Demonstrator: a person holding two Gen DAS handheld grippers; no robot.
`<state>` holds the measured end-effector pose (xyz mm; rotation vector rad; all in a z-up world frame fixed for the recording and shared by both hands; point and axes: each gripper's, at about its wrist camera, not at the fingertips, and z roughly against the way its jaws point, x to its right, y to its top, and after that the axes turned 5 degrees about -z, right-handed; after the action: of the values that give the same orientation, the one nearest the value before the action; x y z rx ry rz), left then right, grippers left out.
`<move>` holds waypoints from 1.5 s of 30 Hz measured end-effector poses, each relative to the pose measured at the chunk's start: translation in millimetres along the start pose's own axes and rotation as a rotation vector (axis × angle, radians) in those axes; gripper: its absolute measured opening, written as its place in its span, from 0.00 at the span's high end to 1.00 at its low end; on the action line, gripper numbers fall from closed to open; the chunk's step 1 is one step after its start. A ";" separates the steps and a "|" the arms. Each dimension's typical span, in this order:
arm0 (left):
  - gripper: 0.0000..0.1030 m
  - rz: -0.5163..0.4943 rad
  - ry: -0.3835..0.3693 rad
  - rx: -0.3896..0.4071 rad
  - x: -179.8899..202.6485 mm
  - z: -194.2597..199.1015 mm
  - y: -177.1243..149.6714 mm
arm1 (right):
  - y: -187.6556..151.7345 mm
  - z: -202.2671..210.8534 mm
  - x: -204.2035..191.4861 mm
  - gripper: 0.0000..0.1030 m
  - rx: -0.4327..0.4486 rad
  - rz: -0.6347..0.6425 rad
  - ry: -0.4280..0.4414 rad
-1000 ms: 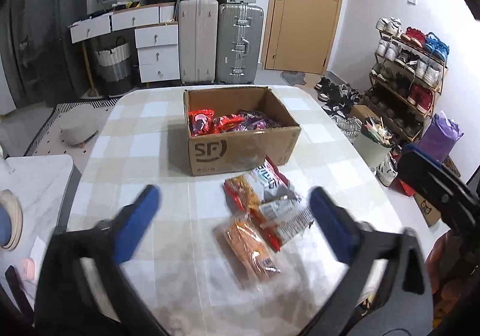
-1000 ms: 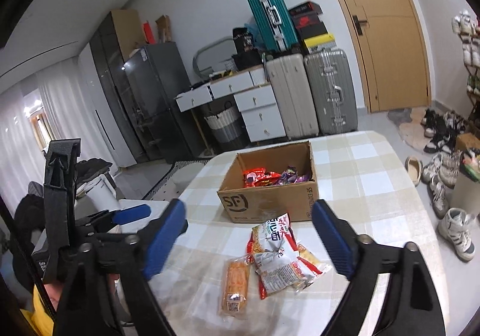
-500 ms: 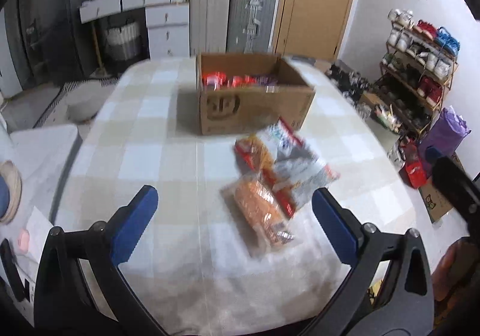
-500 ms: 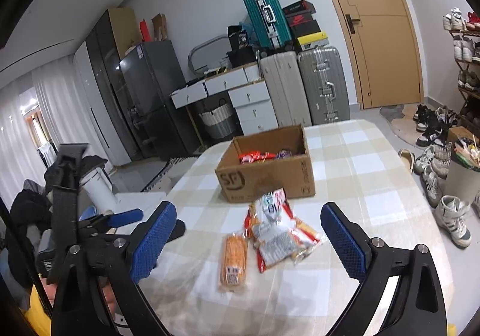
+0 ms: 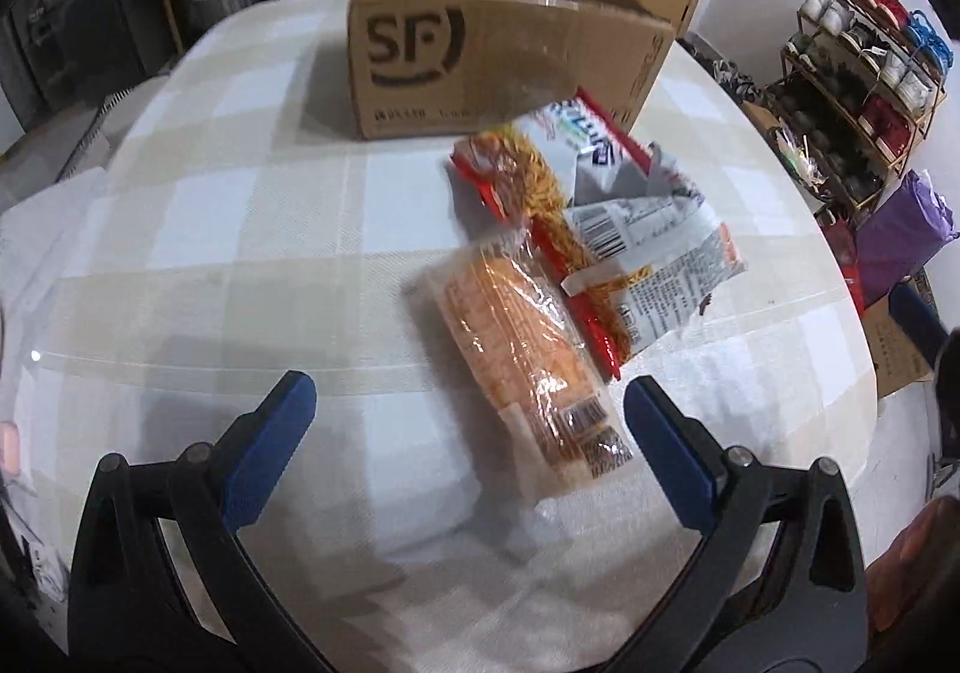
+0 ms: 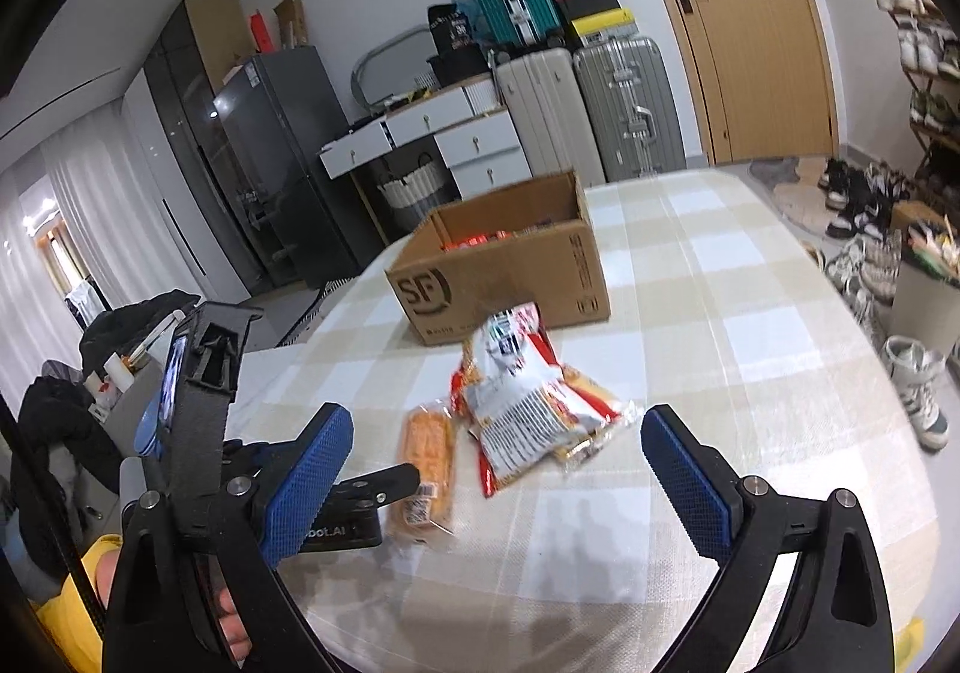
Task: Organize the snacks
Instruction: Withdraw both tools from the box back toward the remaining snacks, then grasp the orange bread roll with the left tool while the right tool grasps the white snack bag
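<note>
An orange snack pack (image 5: 528, 355) (image 6: 427, 448) lies on the checked table (image 5: 240, 229), nearest the left gripper. A pile of red and white snack bags (image 5: 600, 217) (image 6: 528, 403) lies behind it, in front of a brown SF cardboard box (image 5: 480, 42) (image 6: 504, 271) that holds more snacks. My left gripper (image 5: 468, 433) is open and empty, low over the table, its right finger beside the orange pack's near end. My right gripper (image 6: 498, 457) is open and empty, held above the table short of the pile.
Suitcases (image 6: 594, 102), a drawer unit (image 6: 444, 138) and a fridge (image 6: 270, 162) stand behind the table. A shoe rack (image 5: 864, 72) and shoes on the floor (image 6: 864, 253) are to the right. The table's right edge is near the pile.
My left gripper has dropped and moved forward toward the orange pack, which now looks much larger. My right gripper has come slightly closer to the pile. Both stay open.
</note>
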<state>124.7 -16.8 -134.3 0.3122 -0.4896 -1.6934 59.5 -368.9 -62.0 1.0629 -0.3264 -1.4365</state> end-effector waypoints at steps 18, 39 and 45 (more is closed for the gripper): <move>0.62 0.037 -0.168 0.000 -16.1 -40.9 7.9 | -12.4 -40.8 18.0 0.04 -0.099 -0.053 -0.021; 0.63 0.019 -0.189 0.092 -55.3 -25.0 -26.7 | -3.6 -100.2 39.6 0.04 -0.225 -0.226 -0.020; 0.63 -0.003 -0.175 0.120 -50.2 -24.1 -30.6 | 1.3 -120.4 31.7 0.11 -0.239 -0.196 -0.024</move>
<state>118.5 32.8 -173.5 0.2523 -0.7218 -1.7060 156.4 -350.6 -138.1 0.9018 -0.0643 -1.6191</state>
